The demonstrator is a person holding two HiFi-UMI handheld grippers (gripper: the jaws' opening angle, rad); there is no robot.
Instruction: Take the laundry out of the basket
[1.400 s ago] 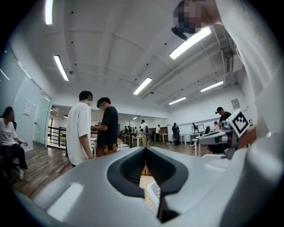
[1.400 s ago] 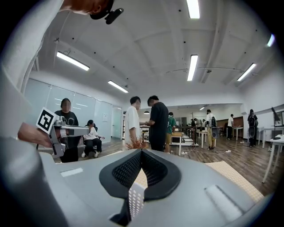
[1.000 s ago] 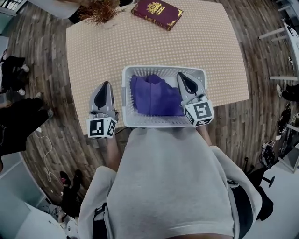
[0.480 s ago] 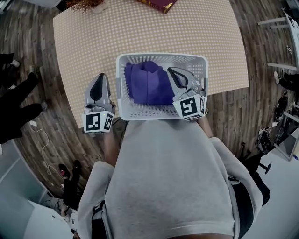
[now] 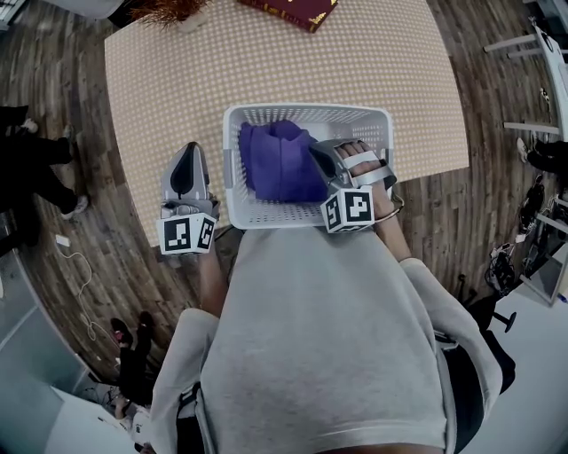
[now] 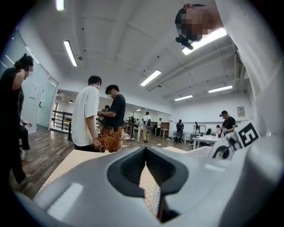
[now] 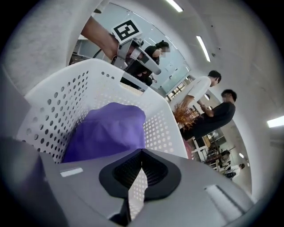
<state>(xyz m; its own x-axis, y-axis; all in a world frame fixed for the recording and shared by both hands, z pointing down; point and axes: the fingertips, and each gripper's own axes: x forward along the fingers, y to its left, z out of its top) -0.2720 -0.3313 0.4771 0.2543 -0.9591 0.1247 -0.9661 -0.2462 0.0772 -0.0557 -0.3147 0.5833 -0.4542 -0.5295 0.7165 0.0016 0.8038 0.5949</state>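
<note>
The left gripper (image 6: 145,156) has its jaws together, nothing between them. Beyond are the dotted table (image 6: 73,160), a dried plant (image 6: 111,139) and perhaps the rim of the basket (image 6: 200,151).

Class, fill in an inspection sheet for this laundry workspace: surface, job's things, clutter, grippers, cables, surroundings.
Surface: dotted table on a wood floor.
Job's things: white basket at the near edge; purple laundry inside.
Clutter: red book and dried plant at the far edge.
Grippers: left gripper shut, empty, beside the basket; right gripper shut, empty, tip inside the basket.
Cables: white cable on the floor, left.
Surroundings: people standing, desks, ceiling lights.
</note>
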